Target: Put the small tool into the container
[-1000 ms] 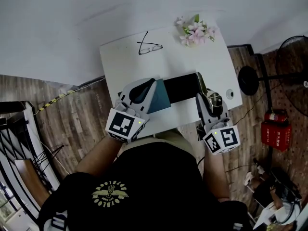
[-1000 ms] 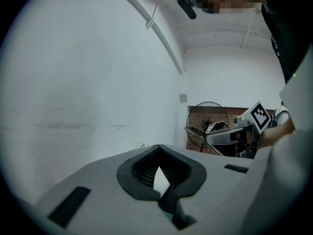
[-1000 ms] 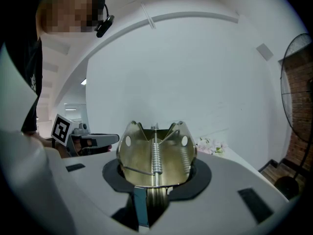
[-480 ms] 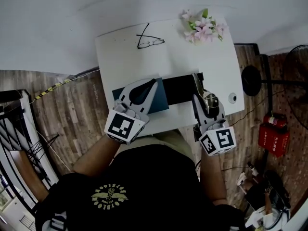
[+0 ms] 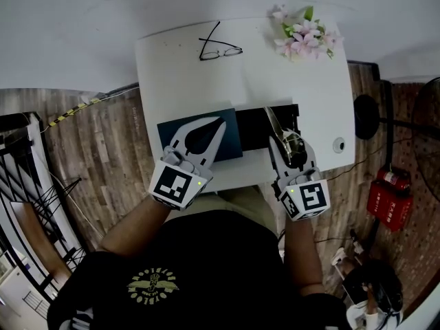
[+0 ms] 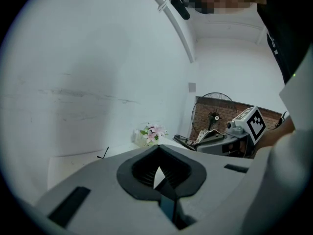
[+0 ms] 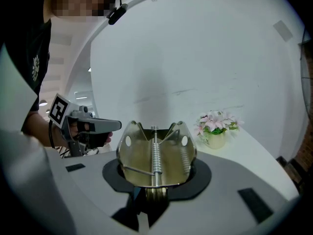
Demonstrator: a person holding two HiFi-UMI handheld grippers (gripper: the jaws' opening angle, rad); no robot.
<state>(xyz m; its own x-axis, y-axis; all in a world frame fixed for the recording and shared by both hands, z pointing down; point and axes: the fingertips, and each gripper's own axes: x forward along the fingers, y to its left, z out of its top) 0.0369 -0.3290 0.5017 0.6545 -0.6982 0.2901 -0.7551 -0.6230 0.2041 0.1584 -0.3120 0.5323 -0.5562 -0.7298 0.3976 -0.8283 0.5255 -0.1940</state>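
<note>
Left marker cube [image 5: 172, 186]: just a black-and-white square pattern, no letters or digits for you to read.
Right marker cube [image 5: 304, 199]: same deal, pattern only.
Shirt emblem [image 5: 152, 284]: yellowish crest on your black shirt, with lettering too tiny to read.
Readable text: none, honestly.

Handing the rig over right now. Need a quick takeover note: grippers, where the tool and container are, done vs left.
Left gripper: shut on the teal lid, held beside the black container on the white table.
Right gripper: shut on the metal spring tool; in the head view its tip lies over the container's right part.
Done: tool in hand, container looks open.
Left: lower the tool into the container, release it, then probably let go of the lid.
</note>
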